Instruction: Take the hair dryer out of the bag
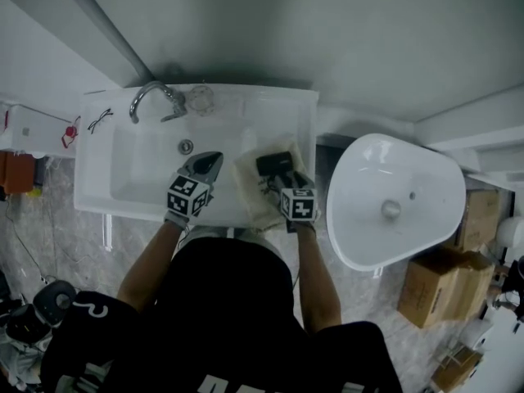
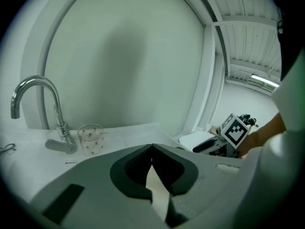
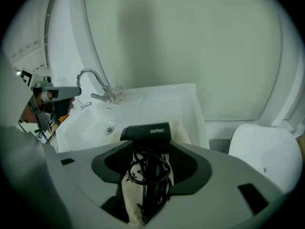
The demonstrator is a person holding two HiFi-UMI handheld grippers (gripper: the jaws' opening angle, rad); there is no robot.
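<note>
A black hair dryer point(image 1: 273, 163) lies on a cream cloth bag point(image 1: 252, 188) on the sink's front right rim. In the right gripper view its head point(image 3: 147, 131) points away from me. Its handle, wrapped in coiled black cord, runs back over the bag point(image 3: 129, 190). My right gripper point(image 3: 150, 142) stands open with that handle and cord between its jaws; it also shows in the head view point(image 1: 277, 178). My left gripper point(image 2: 152, 148) is shut, with a strip of cream cloth pinched behind its tips. It hovers over the basin point(image 1: 211, 162), left of the dryer.
The white sink point(image 1: 131, 162) has a chrome faucet point(image 1: 151, 97) at the back, with a patterned glass point(image 2: 90, 138) beside it and eyeglasses point(image 1: 100, 121) at the left. A white toilet point(image 1: 393, 199) stands close on the right. Cardboard boxes point(image 1: 434, 285) sit on the floor beyond it.
</note>
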